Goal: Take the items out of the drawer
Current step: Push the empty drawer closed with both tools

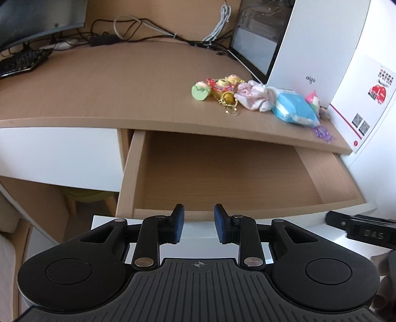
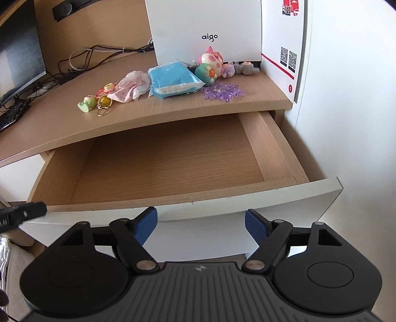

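Observation:
The wooden drawer (image 1: 128,178) is pulled out under the desktop, and its floor (image 2: 168,158) shows no items. On the desktop above lie a green toy (image 1: 200,91), a yellow keyring (image 1: 229,101), a pink cloth (image 2: 133,85), a blue packet (image 2: 173,79), purple beads (image 2: 224,90) and small plush toys (image 2: 212,63). My left gripper (image 1: 198,218) hovers over the drawer's front edge, open, with nothing between its blue pads. My right gripper (image 2: 201,220) stands wider open in front of the white drawer front (image 2: 321,193), also holding nothing.
A white aigo box (image 2: 205,24) stands behind the items. A monitor (image 1: 37,17), a keyboard (image 1: 22,62) and cables (image 1: 138,29) fill the desk's back left. A white wall (image 2: 346,123) closes the right side. A chair leg (image 1: 71,205) shows under the desk.

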Motion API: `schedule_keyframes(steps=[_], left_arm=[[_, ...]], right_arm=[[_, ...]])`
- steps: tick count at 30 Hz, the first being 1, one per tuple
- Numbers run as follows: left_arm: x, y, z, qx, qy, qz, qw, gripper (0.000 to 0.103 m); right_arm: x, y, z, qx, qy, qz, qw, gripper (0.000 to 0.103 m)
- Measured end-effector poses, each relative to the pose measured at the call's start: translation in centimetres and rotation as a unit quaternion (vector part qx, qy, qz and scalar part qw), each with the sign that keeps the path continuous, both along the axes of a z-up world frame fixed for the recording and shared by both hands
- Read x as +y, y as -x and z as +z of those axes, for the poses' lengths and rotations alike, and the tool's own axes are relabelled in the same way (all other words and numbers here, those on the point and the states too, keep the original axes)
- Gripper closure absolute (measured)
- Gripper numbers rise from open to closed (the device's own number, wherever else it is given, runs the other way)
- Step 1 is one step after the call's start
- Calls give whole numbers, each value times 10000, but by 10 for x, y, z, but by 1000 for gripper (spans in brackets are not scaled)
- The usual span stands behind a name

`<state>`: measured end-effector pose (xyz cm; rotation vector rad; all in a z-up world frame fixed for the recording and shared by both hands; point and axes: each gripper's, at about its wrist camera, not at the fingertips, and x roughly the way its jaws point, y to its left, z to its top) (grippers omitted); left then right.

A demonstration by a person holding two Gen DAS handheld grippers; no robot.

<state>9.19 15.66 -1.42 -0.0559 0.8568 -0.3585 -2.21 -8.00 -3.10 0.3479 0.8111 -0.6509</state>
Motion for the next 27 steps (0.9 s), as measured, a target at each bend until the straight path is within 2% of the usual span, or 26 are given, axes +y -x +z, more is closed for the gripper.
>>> schedule_keyframes(steps=[5, 7, 11, 14, 18, 21, 23, 27], left_arm=[[-6, 5, 1, 148, 129, -659, 9976, 74], [-8, 0, -5, 264, 131, -740, 9968, 74], [-6, -22, -13, 229, 106, -534, 9983, 74], [-4, -38, -17, 296, 229, -436, 9983, 74], [-11, -45, -22, 97, 174, -379, 9991, 74], [-13, -52, -23, 46, 214, -318, 9993, 74], [-18, -56, -24, -40, 141, -290, 9995, 74], [-28, -62, -24, -246, 27, 2, 9997, 74]], right_arm=[[-9, -18, -1, 9, -20, -193, 9998, 20], [-13, -25, -2, 11, -17, -224, 9997, 20], [-24, -41, -2, 27, -40, -256, 9997, 20], [-31, -52, -1, 99, 2, -242, 9997, 20], [-27, -67, 3, 316, 535, 28, 9981, 20], [-21, -70, 2, 423, 747, 371, 9956, 20], [-23, -74, -3, 567, 882, 411, 9936, 20], [-45, -80, -10, 528, 664, 232, 9961, 20]])
